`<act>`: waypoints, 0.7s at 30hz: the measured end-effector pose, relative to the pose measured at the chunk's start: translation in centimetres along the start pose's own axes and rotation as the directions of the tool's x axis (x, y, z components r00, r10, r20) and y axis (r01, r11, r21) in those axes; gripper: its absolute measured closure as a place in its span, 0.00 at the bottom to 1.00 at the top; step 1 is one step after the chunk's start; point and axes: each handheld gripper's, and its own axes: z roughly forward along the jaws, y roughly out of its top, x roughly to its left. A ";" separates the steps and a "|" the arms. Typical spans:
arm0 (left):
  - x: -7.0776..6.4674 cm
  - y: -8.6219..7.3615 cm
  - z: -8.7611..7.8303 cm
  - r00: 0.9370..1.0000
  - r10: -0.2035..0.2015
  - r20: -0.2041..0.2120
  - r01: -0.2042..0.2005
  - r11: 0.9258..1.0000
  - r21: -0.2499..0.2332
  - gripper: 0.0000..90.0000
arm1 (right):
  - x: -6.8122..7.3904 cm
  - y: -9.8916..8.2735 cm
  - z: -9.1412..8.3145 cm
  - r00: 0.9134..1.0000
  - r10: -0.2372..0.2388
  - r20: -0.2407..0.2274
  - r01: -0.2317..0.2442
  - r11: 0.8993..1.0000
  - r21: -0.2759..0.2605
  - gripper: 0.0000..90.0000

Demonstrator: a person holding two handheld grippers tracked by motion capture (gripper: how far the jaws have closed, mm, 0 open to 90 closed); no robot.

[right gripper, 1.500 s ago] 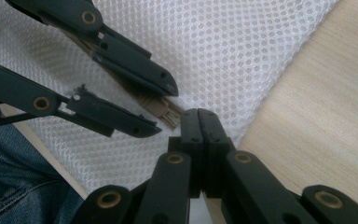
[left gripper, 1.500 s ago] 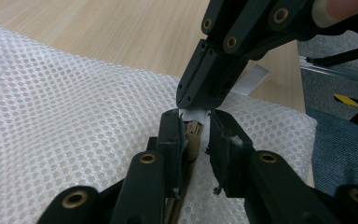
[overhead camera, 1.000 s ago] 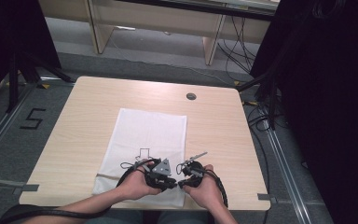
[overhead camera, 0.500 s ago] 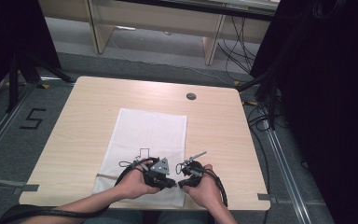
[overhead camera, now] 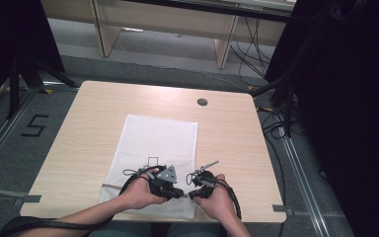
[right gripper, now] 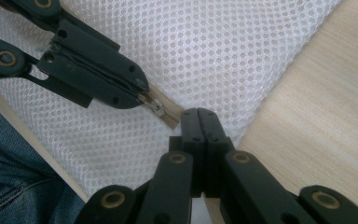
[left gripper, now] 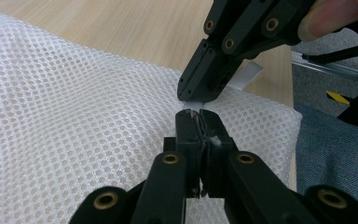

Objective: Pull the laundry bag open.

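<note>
While the left gripper (right gripper: 142,95) is clamped on the zipper pull (right gripper: 156,106) and the right gripper (right gripper: 199,116) pinches the tape end at the mesh bag's (overhead camera: 158,138) near-right corner, draw the pull steadily — keeping the tape taut.

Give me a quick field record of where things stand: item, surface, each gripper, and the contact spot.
item: white mesh laundry bag, lying flat
surface: light wood table
zipper: runs along the bag's near edge; metal zipper pull sticks out of the left gripper's jaws
left gripper: jaws shut on the zipper pull
right gripper: jaws shut on the bag's edge tape, right beside the pull
spacing: the two grippers' tips are nearly touching
hands: both at the table's near edge
</note>
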 end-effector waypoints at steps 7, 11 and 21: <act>0.2 0.0 -0.6 1.000 0.000 -0.002 0.000 1.000 0.007 0.97 | -0.1 0.0 0.0 1.000 -0.023 0.004 0.023 1.000 -0.005 1.00; 0.2 -0.1 -0.6 1.000 0.002 0.003 -0.002 1.000 0.001 0.97 | 0.0 0.0 0.0 1.000 -0.009 0.013 0.009 1.000 0.004 1.00; 0.3 -0.3 -1.0 1.000 -0.021 0.009 0.021 1.000 -0.005 0.97 | 0.1 0.0 -0.1 1.000 -0.003 0.021 0.003 1.000 0.009 1.00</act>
